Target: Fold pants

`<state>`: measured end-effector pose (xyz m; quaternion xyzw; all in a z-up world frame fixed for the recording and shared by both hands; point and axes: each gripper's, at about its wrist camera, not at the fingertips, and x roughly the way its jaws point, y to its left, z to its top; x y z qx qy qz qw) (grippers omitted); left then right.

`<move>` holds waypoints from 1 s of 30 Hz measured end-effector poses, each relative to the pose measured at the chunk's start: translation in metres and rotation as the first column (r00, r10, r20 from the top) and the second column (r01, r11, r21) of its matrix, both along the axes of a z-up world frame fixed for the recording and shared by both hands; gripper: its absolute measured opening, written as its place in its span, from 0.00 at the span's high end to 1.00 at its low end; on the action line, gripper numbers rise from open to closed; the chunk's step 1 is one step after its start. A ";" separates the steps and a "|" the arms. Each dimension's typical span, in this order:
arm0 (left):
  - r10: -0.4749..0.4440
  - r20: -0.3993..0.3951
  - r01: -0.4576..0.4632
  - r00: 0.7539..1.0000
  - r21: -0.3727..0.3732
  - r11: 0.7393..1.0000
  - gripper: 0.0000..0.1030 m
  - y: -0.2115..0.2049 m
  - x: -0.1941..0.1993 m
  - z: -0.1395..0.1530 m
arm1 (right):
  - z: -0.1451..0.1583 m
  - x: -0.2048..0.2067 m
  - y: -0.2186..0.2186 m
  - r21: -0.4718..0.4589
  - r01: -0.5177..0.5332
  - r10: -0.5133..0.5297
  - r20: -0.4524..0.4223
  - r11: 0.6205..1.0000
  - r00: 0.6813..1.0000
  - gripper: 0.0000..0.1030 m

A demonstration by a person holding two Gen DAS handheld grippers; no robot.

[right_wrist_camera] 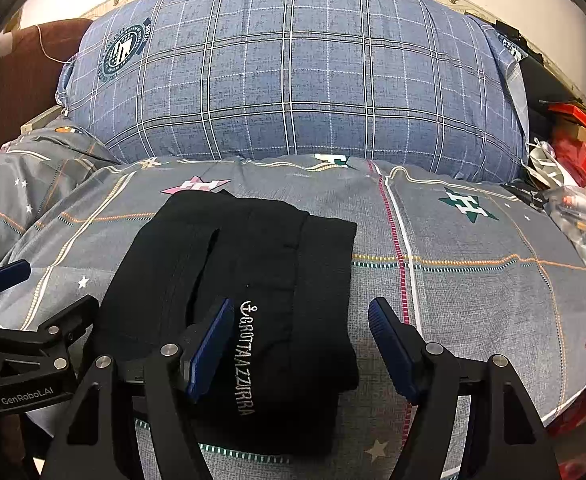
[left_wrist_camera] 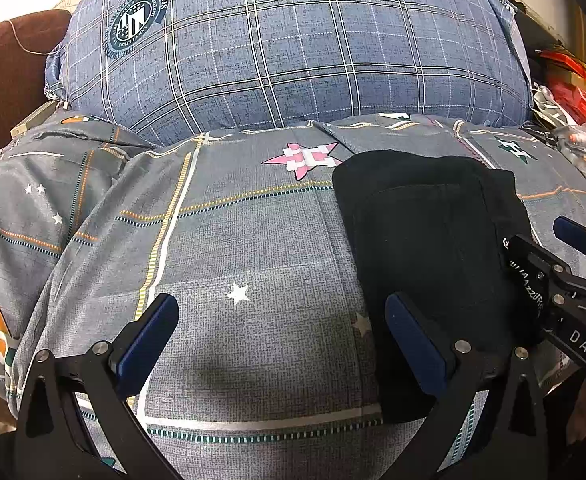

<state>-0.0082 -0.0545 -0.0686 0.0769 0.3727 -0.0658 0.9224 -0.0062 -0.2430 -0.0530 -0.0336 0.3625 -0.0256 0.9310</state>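
Note:
The black pants (right_wrist_camera: 253, 260) lie folded into a compact bundle on the grey star-print quilt (right_wrist_camera: 473, 280), with white lettering facing up. My right gripper (right_wrist_camera: 301, 344) stands open over the bundle's near right part, its left finger above the fabric and its right finger just past the right edge. The pads press nothing. In the left wrist view the pants (left_wrist_camera: 425, 232) sit right of centre. My left gripper (left_wrist_camera: 281, 340) is open over bare quilt (left_wrist_camera: 233, 240), its right finger at the pants' left edge. Each gripper shows in the other's view: right gripper (left_wrist_camera: 557, 248), left gripper (right_wrist_camera: 41, 296).
A big blue plaid pillow (right_wrist_camera: 293, 80) fills the back behind the quilt. Brown upholstery (left_wrist_camera: 5, 80) rises at the far left. Red packaging (right_wrist_camera: 581, 148) and plastic bags (right_wrist_camera: 581, 208) crowd the right edge of the bed.

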 end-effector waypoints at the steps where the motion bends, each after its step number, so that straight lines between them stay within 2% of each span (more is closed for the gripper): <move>1: 0.000 0.000 0.000 1.000 0.000 1.000 0.00 0.000 0.000 0.000 | 0.000 0.000 0.000 0.001 0.001 -0.001 0.000 1.000 1.000 0.30; 30: 0.003 0.004 -0.003 1.000 0.006 1.000 0.00 0.002 -0.001 -0.003 | -0.004 0.001 0.001 -0.012 0.005 -0.005 -0.022 1.000 1.000 0.30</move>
